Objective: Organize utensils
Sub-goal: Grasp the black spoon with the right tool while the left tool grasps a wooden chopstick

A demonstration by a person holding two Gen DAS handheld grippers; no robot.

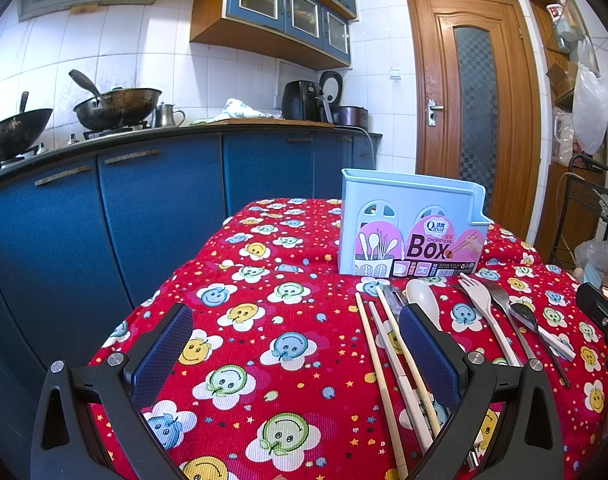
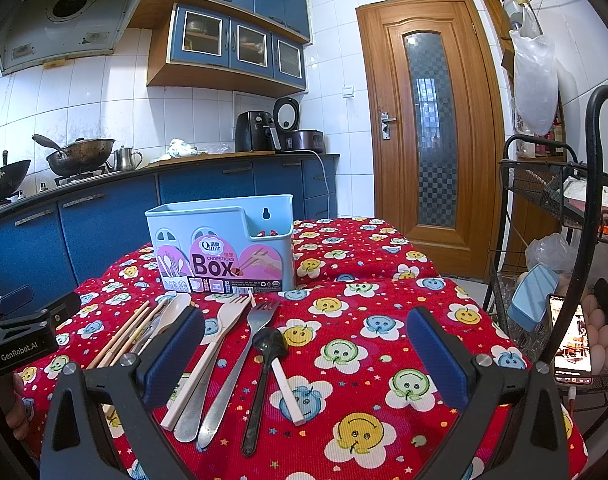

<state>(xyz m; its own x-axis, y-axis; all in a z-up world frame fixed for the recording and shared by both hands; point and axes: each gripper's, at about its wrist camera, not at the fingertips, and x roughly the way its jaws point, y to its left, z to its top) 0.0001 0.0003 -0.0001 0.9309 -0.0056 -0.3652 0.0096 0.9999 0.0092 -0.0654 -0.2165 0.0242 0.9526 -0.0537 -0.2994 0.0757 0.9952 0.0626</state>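
Both tools, left tool (image 1: pixel 296 356) and right tool (image 2: pixel 305 354), hang spread, gripping nothing. Chopsticks (image 1: pixel 377 356) lie partly hidden behind the left finger; utensils (image 2: pixel 228 344) point lengthwise toward the blue box (image 2: pixel 224 248) farther along the table (image 2: pixel 363 320).

White tiled walls (image 2: pixel 116 92) all round. Blue base cabinets (image 1: pixel 152 216) under a dark counter (image 1: pixel 208 126) from nine to twelve o'clock. Blue glass-fronted wall cabinets (image 2: pixel 240 46) at eleven, beside a grey range hood (image 2: pixel 68 20) at ten. Wooden door (image 2: pixel 427 128) with patterned glass pane at one o'clock. Black wire rack (image 2: pixel 551 200) at three. Bright, even light throughout.
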